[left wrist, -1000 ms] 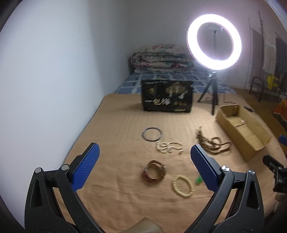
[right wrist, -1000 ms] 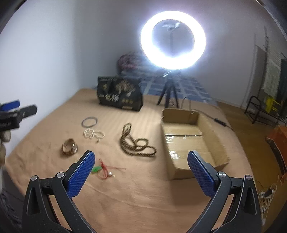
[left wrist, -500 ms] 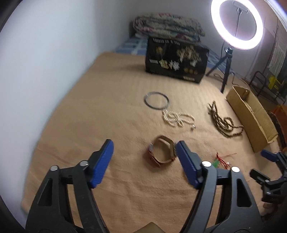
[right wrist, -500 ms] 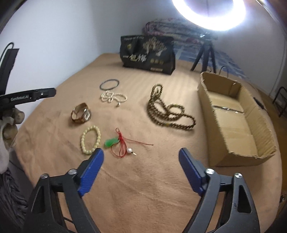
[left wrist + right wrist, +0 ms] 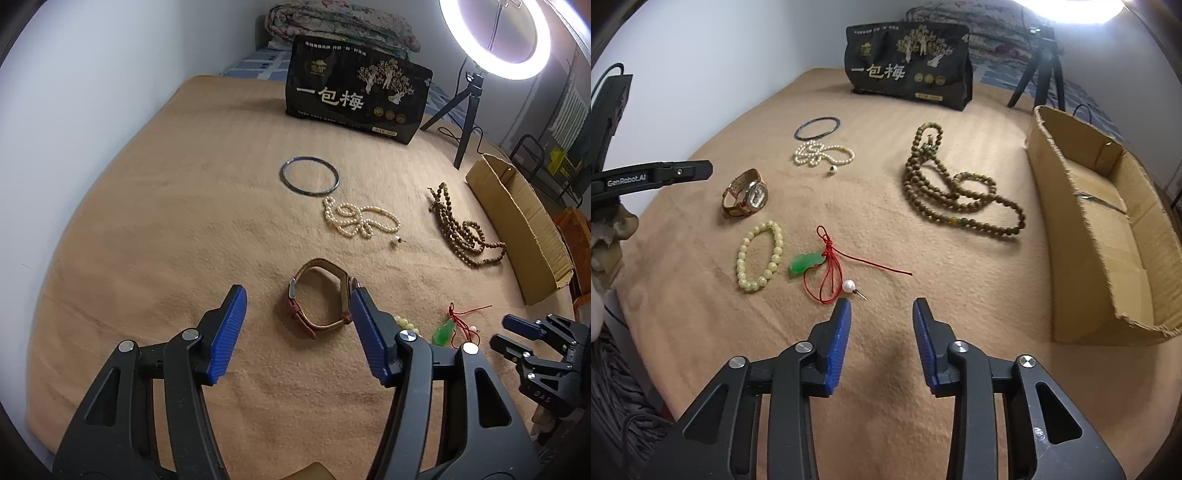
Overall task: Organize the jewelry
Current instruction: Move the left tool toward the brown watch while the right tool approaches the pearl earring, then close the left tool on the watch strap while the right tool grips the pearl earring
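Tan blanket bearing scattered jewelry, cardboard box at 3 o'clock, black printed bag at 12. Left gripper, jaws spread wide and empty, hangs over the leather-strap watch, which lies between its fingers. Right gripper, jaws parted and empty, hovers just behind the green pendant on red cord. Pale bead bracelet at 10 o'clock of it; pearl strand, dark bangle and brown bead necklace farther off.
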`<state>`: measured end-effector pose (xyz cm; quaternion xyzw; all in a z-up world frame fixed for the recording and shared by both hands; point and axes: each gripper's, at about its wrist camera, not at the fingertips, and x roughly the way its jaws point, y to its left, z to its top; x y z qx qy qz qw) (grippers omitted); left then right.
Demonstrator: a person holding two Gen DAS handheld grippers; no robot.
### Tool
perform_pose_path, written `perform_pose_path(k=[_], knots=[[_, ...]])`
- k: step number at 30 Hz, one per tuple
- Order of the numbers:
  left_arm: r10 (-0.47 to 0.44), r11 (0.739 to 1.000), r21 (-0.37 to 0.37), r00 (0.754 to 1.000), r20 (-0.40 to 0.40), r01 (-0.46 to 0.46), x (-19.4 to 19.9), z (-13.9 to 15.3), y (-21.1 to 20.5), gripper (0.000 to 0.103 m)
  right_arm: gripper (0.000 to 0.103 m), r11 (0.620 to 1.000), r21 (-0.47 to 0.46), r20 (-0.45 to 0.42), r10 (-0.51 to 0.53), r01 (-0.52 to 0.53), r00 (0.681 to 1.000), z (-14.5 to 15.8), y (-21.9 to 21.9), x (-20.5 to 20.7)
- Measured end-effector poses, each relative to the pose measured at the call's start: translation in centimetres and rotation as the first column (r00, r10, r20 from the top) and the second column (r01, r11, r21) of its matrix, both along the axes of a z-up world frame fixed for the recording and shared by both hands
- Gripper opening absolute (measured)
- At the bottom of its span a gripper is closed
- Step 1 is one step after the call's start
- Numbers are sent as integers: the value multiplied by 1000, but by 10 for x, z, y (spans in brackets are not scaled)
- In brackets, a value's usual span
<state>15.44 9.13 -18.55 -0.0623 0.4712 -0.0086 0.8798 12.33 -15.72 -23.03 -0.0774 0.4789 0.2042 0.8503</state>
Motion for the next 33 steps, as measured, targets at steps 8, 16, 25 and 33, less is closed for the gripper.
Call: perform_pose_path(k=[8, 16, 25, 33], knots=[[1, 1000, -12, 999, -52, -1, 11, -17, 0, 53, 27, 998, -8, -22, 55, -56, 998, -15, 17, 10], [19, 999, -44, 994, -105, -24, 24, -33, 5, 47, 19, 996, -17, -17, 84, -84, 996, -21, 22, 13], [12, 999, -39, 985, -172, -18, 31, -51, 0, 25, 7, 995, -9, -21, 95, -96, 995, -19, 20, 14], [14, 999, -26, 985, -174, -19, 35, -55, 0, 13, 7, 998, 21, 0, 65, -65, 998, -4, 9, 10]])
